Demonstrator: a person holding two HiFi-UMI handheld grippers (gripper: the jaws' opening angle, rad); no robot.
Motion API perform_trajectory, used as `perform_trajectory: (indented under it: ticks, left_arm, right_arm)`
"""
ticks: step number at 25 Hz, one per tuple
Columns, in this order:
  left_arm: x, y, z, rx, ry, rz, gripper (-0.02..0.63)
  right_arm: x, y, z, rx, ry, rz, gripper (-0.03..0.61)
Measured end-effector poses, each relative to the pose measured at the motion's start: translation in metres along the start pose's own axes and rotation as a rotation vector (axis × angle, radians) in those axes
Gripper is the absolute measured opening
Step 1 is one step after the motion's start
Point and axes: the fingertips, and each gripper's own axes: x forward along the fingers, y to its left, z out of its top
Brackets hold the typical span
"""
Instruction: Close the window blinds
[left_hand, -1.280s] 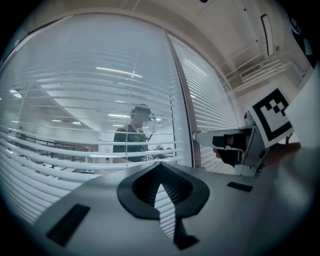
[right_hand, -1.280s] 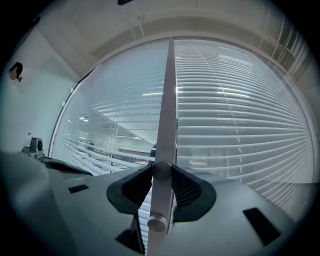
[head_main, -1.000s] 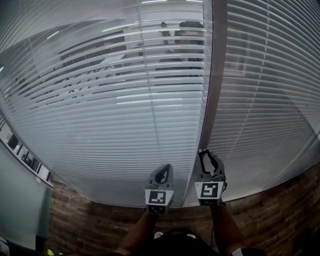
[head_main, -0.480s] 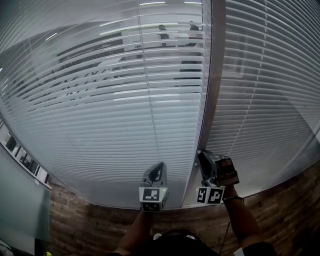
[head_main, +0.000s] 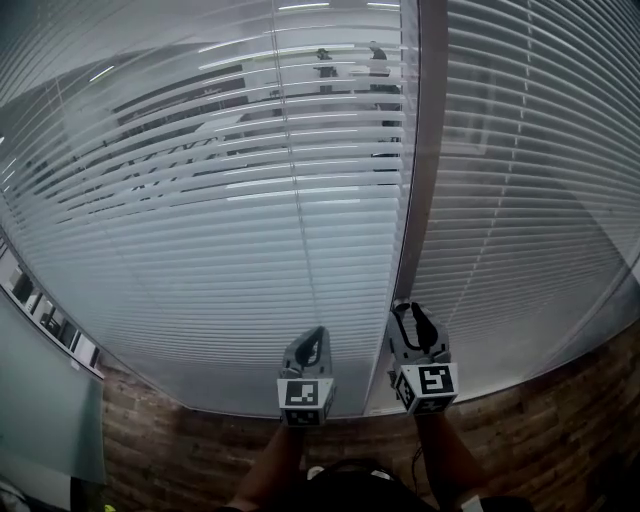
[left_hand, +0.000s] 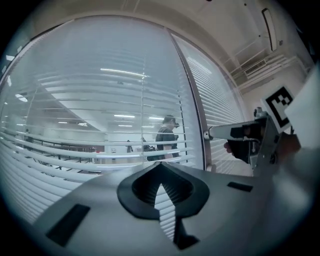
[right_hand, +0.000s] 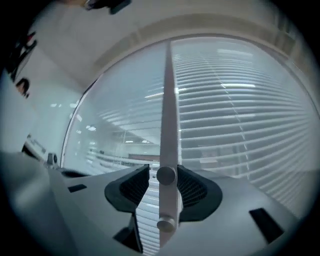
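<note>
White slatted blinds (head_main: 200, 210) cover the left pane, their slats tilted partly apart so the office behind shows through. The blinds (head_main: 530, 170) on the right pane look flatter. A grey mullion (head_main: 420, 150) runs between the panes. My right gripper (head_main: 405, 308) is at the mullion's foot. In the right gripper view a round knob (right_hand: 166, 175) on the mullion sits between its pads, with a small gap at the left pad. Its jaws have just been opening. A second knob (right_hand: 166, 223) sits lower. My left gripper (head_main: 318, 335) hangs beside it, shut on nothing.
Below the window runs a brown brick-patterned strip (head_main: 540, 440). A glass partition (head_main: 40, 400) stands at the far left. People (left_hand: 167, 137) stand in the office beyond the glass. The right gripper's fingers (left_hand: 225, 132) show at the right of the left gripper view.
Half a second ago the right gripper was rolled over to the right. It has turned back upright at the mullion. The left gripper has stayed put.
</note>
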Motion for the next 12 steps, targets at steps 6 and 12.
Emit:
perform_trajectory:
  ticks: [6,12]
  left_arm:
    - [-0.005,-0.008,0.000,-0.001,0.008,-0.017,-0.006]
    - [-0.006,-0.015,-0.003,0.002,0.018,-0.032,-0.006]
  right_arm:
    - [0.006,-0.012,-0.010,0.221,0.005,-0.077,0.155]
    - [0.008,-0.010,-0.011,0.220,0.014,-0.062,0.127]
